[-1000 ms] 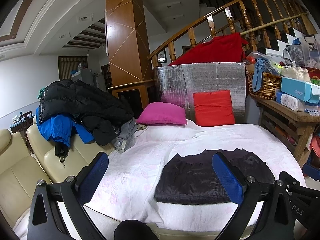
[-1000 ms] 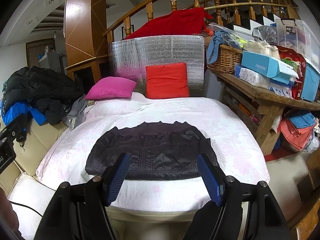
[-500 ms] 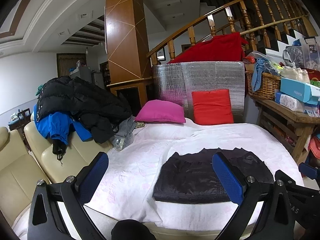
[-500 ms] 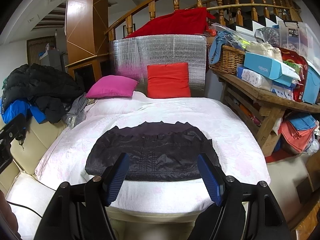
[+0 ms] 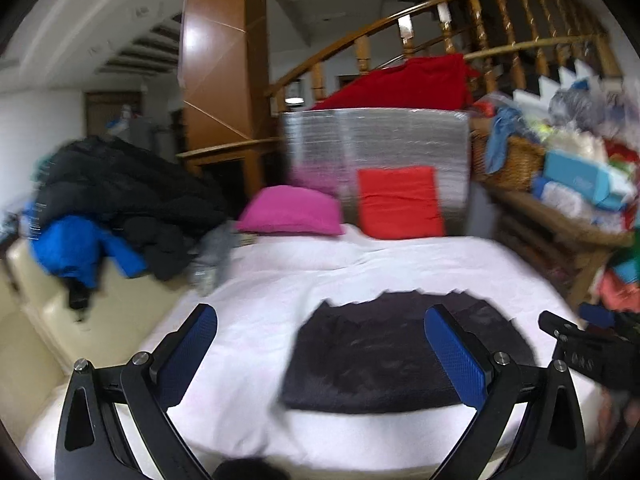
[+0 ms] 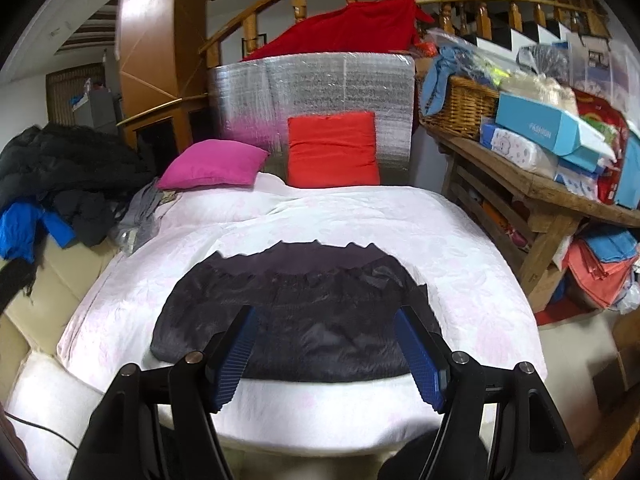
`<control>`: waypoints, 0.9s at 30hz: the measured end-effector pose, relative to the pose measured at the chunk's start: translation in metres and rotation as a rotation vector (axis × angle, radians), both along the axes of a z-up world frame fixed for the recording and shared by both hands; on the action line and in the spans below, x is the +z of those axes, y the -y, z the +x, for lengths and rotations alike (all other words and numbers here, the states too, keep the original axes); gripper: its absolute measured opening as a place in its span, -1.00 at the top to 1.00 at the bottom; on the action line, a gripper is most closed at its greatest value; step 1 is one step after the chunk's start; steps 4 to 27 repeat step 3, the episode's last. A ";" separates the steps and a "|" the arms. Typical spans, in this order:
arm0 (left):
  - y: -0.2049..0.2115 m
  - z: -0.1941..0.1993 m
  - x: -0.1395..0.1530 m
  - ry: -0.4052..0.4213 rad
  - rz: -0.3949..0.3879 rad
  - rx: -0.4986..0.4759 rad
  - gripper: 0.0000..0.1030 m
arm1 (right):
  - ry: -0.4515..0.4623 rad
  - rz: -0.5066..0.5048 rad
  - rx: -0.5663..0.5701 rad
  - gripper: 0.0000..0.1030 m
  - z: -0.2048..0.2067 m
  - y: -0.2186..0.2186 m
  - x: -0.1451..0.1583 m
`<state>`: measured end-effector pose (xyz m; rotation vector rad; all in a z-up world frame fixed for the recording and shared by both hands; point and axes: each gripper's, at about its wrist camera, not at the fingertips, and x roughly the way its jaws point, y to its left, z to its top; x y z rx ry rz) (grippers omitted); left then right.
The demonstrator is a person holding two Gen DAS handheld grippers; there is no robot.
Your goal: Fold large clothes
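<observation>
A dark, shiny black garment (image 6: 296, 316) lies folded flat near the front edge of the white bedspread (image 6: 460, 264). In the left wrist view the same black garment (image 5: 384, 360) sits right of centre on the white bedspread (image 5: 248, 332). My right gripper (image 6: 328, 354) hovers in front of the garment's near edge, jaws open with nothing between the blue pads. My left gripper (image 5: 320, 352) is open too, off the garment's left end, its right pad over the cloth in the picture. The tip of the right gripper (image 5: 576, 340) shows at the right edge.
A pile of black and blue jackets (image 5: 108, 216) rests on the cream sofa (image 5: 40, 320) to the left. A pink pillow (image 6: 212, 166) and a red pillow (image 6: 332, 150) lean at the bed's head. A cluttered wooden table (image 6: 532, 188) stands to the right.
Both grippers have moved closer to the bed, so the garment looks larger and nearer. The left view has swung leftward and is blurred. The jaws keep the same width.
</observation>
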<state>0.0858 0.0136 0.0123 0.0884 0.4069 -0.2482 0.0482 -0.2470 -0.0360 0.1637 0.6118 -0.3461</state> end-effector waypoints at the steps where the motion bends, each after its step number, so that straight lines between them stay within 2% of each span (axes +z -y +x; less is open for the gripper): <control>1: -0.012 0.022 0.002 -0.018 -0.036 0.003 -1.00 | -0.001 0.004 -0.020 -0.44 0.007 0.014 -0.001; 2: -0.026 0.049 0.002 -0.037 -0.062 0.038 -1.00 | 0.011 0.022 -0.047 -0.44 0.018 0.043 -0.004; 3: -0.043 0.082 -0.002 -0.057 -0.076 0.108 -1.00 | 0.022 0.040 -0.070 -0.56 0.028 0.069 -0.009; 27: -0.043 0.082 -0.002 -0.057 -0.076 0.108 -1.00 | 0.022 0.040 -0.070 -0.56 0.028 0.069 -0.009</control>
